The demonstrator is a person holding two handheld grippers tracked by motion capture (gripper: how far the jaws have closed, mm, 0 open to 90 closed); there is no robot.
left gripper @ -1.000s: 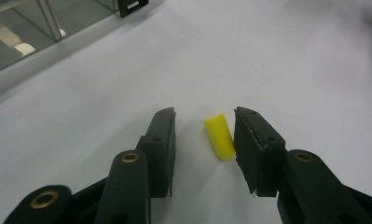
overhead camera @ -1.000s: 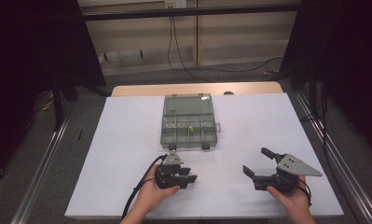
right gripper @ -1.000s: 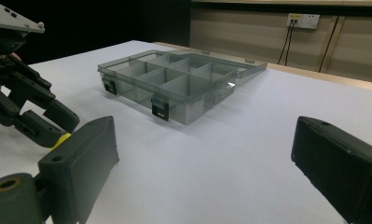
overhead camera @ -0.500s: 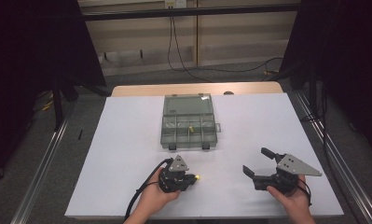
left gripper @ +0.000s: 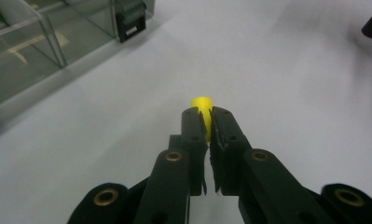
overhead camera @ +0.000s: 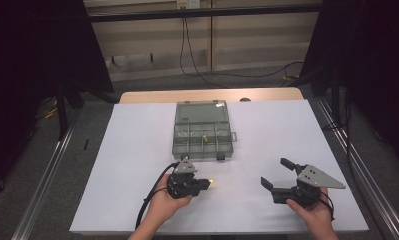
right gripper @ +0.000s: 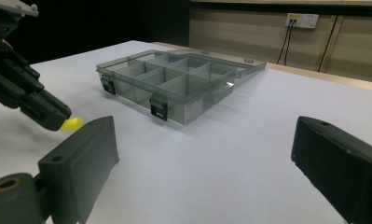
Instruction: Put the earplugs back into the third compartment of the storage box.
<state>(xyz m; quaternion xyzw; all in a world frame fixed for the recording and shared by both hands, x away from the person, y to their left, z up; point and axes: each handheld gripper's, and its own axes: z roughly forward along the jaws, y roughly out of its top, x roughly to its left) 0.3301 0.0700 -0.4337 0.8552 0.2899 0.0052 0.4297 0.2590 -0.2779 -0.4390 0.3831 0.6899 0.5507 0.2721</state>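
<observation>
A small yellow cylinder-shaped piece (left gripper: pixel 203 105) is pinched between the tips of my left gripper (left gripper: pixel 206 112), whose jaws have just been closing onto it. In the high view that left gripper (overhead camera: pixel 206 184) points right, just above the white table, with the yellow piece (overhead camera: pixel 212 181) at its tip. My right gripper (overhead camera: pixel 275 172) rests at the front right with its jaws wide open and nothing between them. In the right gripper view its own jaws (right gripper: pixel 204 128) frame bare table, with the left gripper (right gripper: pixel 58 116) and yellow piece (right gripper: pixel 73 123) at the left.
A clear grey compartment box (overhead camera: pixel 203 131) lies open in the middle of the white table (overhead camera: pixel 137 150), its lid folded back and a small yellow item in one compartment. The box (right gripper: pixel 174 79) has two black latches on its near wall. Dark floor and rails flank the table.
The left gripper's jaws, open one second ago, have closed on the yellow piece, and the gripper has turned to point right. The right gripper has not moved.
</observation>
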